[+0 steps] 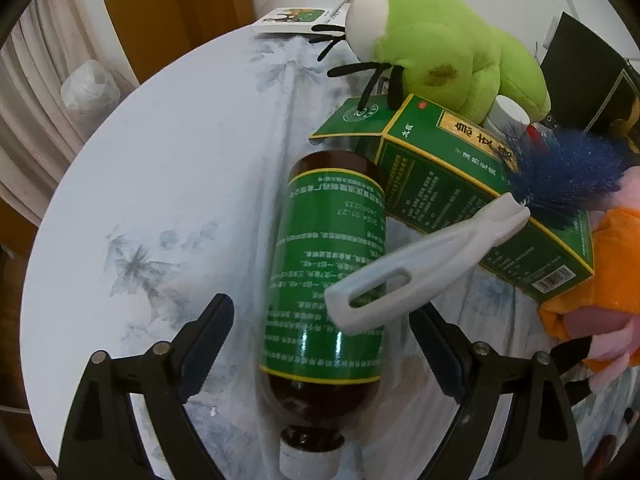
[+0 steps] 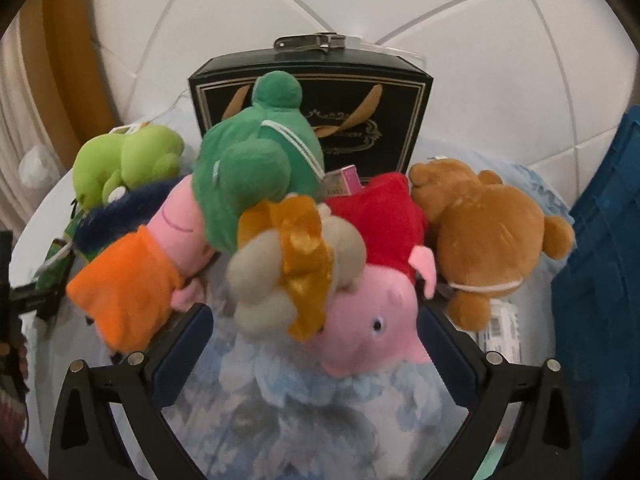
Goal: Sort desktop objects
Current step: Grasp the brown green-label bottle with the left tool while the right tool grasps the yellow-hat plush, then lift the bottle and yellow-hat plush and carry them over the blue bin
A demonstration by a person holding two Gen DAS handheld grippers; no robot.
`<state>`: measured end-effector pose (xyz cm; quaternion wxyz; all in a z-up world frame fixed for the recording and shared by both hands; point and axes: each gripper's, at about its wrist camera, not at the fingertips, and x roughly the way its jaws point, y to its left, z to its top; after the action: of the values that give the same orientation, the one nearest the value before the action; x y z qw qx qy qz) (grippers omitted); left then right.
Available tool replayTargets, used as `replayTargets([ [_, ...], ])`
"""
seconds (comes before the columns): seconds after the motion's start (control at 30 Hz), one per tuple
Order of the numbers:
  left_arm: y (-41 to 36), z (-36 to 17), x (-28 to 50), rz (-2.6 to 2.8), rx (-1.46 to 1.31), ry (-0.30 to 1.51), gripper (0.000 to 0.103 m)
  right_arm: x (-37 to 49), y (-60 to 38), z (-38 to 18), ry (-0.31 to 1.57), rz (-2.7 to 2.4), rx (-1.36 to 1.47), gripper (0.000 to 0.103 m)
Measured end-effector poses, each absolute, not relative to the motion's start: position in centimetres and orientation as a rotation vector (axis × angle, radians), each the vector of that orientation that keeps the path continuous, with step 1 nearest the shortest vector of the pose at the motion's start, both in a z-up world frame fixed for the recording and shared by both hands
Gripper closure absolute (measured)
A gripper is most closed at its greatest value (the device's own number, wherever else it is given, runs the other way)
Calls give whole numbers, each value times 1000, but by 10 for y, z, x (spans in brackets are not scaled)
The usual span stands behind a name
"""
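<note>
Lying between parted fingers [image 1: 208,344]: bottle [image 1: 326,280]

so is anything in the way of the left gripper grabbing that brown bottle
Yes. The left gripper is open with its fingers on either side of the brown bottle, but a white brush handle lies across the bottle's upper side, sloping from the green box towards the right finger. Closing may catch it.

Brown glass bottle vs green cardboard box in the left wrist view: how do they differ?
The brown glass bottle with green label is round and capped; the green cardboard box is flat-sided, its end flap open. The bottle lies between the left gripper's open jaws; the box lies beyond them. Both carry green printed labelling.
</note>
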<state>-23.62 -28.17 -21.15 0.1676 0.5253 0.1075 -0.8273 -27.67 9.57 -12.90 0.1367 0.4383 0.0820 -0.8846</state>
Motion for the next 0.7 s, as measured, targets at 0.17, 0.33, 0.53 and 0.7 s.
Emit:
replayTargets([
  [0.17,-281,-212,-235,-2350,1487,332,43,-288,96,-133,188,-2584,1271,10],
  [0.33,-279,-210,-231,-2354,1493,315,50,-289,95,-135,179,-2571,1280,74],
  [0.53,-265,-200,-205,-2379,1503,302,51,-274,104,-125,131,-2571,1247,84],
  [0.7,-243,-185,-180,-2435,1503,266,51,-250,114,-111,111,-2570,1215,86],
])
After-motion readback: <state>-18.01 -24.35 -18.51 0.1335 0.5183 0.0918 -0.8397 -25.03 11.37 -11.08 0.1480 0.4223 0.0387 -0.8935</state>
